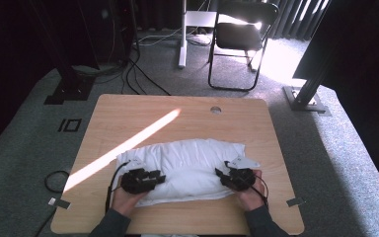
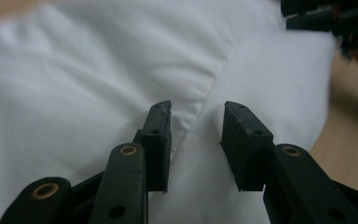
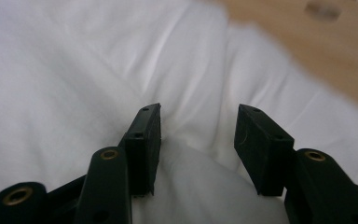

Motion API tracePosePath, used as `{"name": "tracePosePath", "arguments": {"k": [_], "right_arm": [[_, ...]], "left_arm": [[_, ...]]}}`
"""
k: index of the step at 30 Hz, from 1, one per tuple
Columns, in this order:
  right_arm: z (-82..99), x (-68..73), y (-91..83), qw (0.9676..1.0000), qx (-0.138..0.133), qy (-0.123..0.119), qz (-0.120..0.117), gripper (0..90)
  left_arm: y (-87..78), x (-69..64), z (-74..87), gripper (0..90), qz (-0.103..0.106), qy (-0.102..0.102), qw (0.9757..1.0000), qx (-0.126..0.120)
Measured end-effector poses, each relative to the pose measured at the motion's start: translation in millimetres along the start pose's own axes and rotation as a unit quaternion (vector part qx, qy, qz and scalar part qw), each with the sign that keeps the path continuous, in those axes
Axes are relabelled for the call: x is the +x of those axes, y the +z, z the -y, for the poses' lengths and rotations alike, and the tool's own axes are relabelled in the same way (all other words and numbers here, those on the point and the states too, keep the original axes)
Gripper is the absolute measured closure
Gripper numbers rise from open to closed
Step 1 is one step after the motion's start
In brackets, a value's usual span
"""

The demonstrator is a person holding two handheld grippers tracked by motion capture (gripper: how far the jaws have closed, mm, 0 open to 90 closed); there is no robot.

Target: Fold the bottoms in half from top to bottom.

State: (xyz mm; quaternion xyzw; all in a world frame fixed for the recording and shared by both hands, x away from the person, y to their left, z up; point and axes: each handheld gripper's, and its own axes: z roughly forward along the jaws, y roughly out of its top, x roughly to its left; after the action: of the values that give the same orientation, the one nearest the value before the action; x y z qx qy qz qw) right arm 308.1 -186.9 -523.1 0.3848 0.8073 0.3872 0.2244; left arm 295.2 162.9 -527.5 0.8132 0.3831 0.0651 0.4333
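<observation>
A white pillow (image 1: 192, 160) lies across the near half of the wooden table (image 1: 128, 113). My left gripper (image 1: 157, 176) rests on its near left corner, with the hand behind it. My right gripper (image 1: 221, 173) sits on the near right corner. In the left gripper view the jaws (image 2: 196, 116) stand apart over a crease in the pillow (image 2: 98, 56), and the right gripper (image 2: 326, 18) shows at the top right. In the right gripper view the jaws (image 3: 198, 119) stand apart, and a bulge of the pillow (image 3: 74, 70) rises between them without being pinched.
A round cable hole (image 1: 215, 109) is in the table's far edge. A stripe of sunlight (image 1: 128, 145) crosses the left half. Beyond the table stand a black folding chair (image 1: 242, 34) and a white post (image 1: 182, 34). Cables (image 1: 54, 180) lie on the grey floor.
</observation>
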Motion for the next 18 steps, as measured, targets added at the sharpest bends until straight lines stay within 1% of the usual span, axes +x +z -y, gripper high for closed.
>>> {"name": "tracePosePath", "arguments": {"k": [1, 2, 3, 4, 5, 6, 7, 8, 9, 10, 12, 13, 15, 18], "right_arm": [[7.4, 2.5, 4.3, 0.9998, 0.017, -0.002, 0.003, 50.3], [13.1, 4.0, 6.6, 0.9996, 0.026, -0.005, 0.004, 50.3], [16.4, 3.5, 7.2, 0.9996, 0.029, -0.005, 0.001, 50.0], [17.7, 2.7, 6.4, 0.9996, 0.028, 0.0, -0.002, 49.4], [18.6, 1.1, 5.7, 0.9996, 0.029, 0.002, -0.002, 48.3], [20.0, -0.5, 5.8, 0.9996, 0.029, 0.005, 0.0, 47.7], [22.2, -2.5, 6.4, 0.9996, 0.026, 0.013, -0.003, 47.7], [24.5, -4.4, 7.3, 0.9994, 0.022, 0.023, -0.009, 47.7], [26.2, -6.3, 8.7, 0.9992, 0.022, 0.031, -0.014, 47.7], [26.8, -7.3, 10.2, 0.999, 0.022, 0.036, -0.015, 47.7], [26.3, -7.6, 14.6, 0.9989, 0.019, 0.039, -0.017, 48.0], [25.7, -8.0, 17.0, 0.9987, 0.018, 0.043, -0.019, 48.3], [24.5, -8.9, 21.9, 0.9981, 0.015, 0.055, -0.025, 48.7], [23.9, -11.3, 28.3, 0.9963, 0.007, 0.077, -0.038, 48.7]], "left_arm": [[5.5, -2.5, 5.2, 63.6, -0.015, 0.012, 0.9997, 0.013], [10.9, -3.9, 9.9, 63.7, -0.027, 0.021, 0.9992, 0.023], [15.0, -3.9, 13.4, 63.8, -0.04, 0.031, 0.9983, 0.028], [17.5, -2.4, 15.5, 64.3, -0.043, 0.036, 0.9981, 0.027], [17.9, -0.1, 15.3, 65.1, -0.041, 0.025, 0.9986, 0.023], [17.4, 1.3, 14.2, 67.1, -0.049, 0.023, 0.9983, 0.024], [17.6, 1.4, 13.4, 67.3, -0.066, 0.035, 0.9969, 0.027], [18.5, 2.2, 13.3, 67.3, -0.074, 0.045, 0.9959, 0.027], [19.3, 4.7, 13.2, 67.2, -0.071, 0.044, 0.9962, 0.024], [20.3, 7.6, 12.9, 67.3, -0.073, 0.039, 0.9964, 0.018], [22.4, 13.2, 11.1, 67.3, -0.083, 0.039, 0.9957, 0.011], [23.4, 16.3, 9.3, 67.3, -0.084, 0.033, 0.9958, 0.009], [24.8, 22.7, 5.9, 66.9, -0.097, 0.031, 0.9948, 0.007], [26.8, 33.3, 1.2, 66.6, -0.107, 0.013, 0.9942, 0.001]]}}
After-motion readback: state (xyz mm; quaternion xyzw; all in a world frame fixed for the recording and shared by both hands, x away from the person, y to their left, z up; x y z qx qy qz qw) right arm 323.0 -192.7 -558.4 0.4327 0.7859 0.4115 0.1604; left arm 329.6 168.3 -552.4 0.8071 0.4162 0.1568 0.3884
